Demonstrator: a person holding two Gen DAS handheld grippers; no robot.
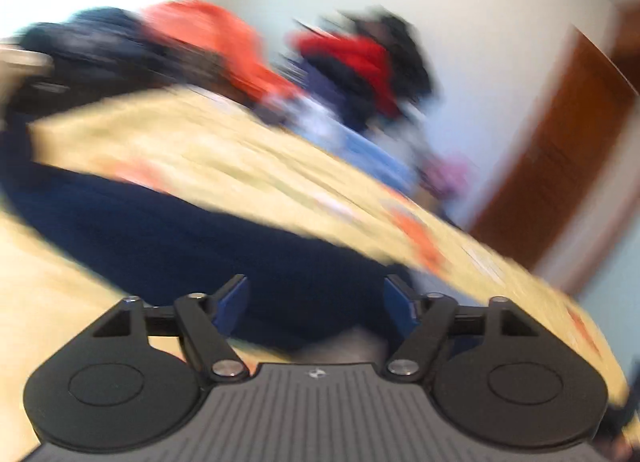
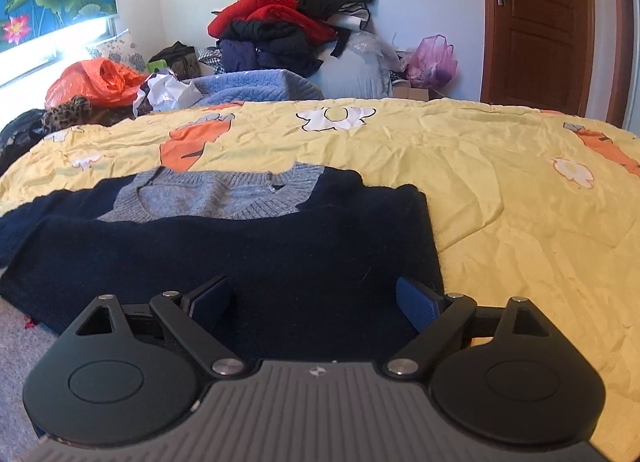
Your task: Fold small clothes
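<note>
A navy sweater (image 2: 248,254) with a grey-blue collar (image 2: 224,194) lies flat on the yellow quilt (image 2: 500,190), partly folded, its near edge at the bed's front. My right gripper (image 2: 316,302) is open and empty, just above the sweater's near edge. The left wrist view is blurred by motion and tilted. There the navy sweater (image 1: 208,246) spreads under my left gripper (image 1: 316,304), which is open with nothing between its fingers.
A pile of red, black and navy clothes (image 2: 288,18) stands against the far wall. An orange plastic bag (image 2: 96,82) and a light blue knit (image 2: 256,84) lie at the back left. A pink bag (image 2: 434,60) and a wooden door (image 2: 536,26) are at the right.
</note>
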